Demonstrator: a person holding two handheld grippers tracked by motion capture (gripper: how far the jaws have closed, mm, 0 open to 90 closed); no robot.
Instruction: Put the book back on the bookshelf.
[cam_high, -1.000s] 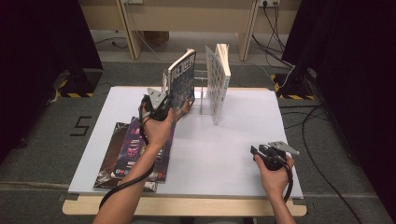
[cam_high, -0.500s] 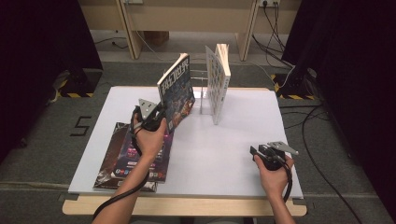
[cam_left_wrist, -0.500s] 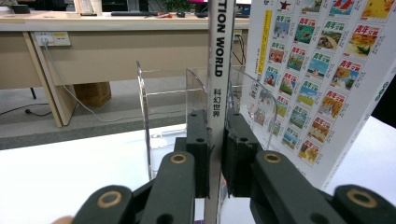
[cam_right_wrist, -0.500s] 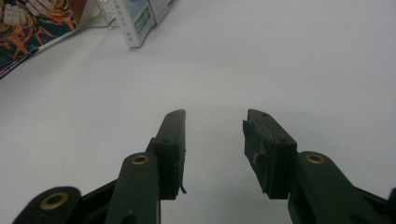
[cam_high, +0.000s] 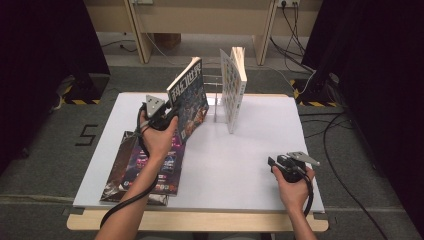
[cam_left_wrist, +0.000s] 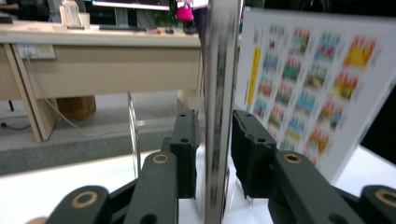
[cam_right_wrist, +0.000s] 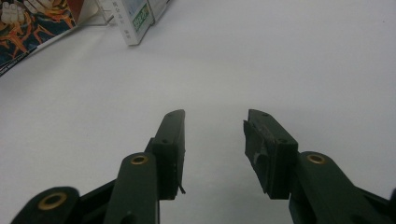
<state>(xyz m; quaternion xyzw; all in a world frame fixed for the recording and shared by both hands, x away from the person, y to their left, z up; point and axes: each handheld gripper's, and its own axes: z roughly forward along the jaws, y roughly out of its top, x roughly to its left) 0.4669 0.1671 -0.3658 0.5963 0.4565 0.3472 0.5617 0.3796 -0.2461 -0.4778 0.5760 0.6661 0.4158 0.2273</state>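
A magazine (cam_high: 187, 95) with a dark illustrated cover hangs tilted above the white table (cam_high: 240, 160), just left of a clear acrylic rack (cam_high: 216, 102). My left gripper (cam_high: 172, 117) is shut on its lower edge; in the left gripper view the magazine's edge (cam_left_wrist: 215, 93) stands upright between the jaws of the left gripper (cam_left_wrist: 214, 144). A white book (cam_high: 233, 87) with a grid of coloured pictures stands upright in the rack. My right gripper (cam_high: 272, 162) rests low at the table's front right. In its own view the right gripper (cam_right_wrist: 214, 140) is open over bare table.
A stack of dark magazines (cam_high: 145, 167) lies flat at the table's front left, under my left forearm. Beyond the table's far edge are wooden desk legs (cam_high: 137, 30) and cables on the floor. The white book's foot (cam_right_wrist: 135, 21) appears far ahead of the right gripper.
My left gripper has drawn the magazine a little left and toward me, away from the rack. The right gripper has stayed put.
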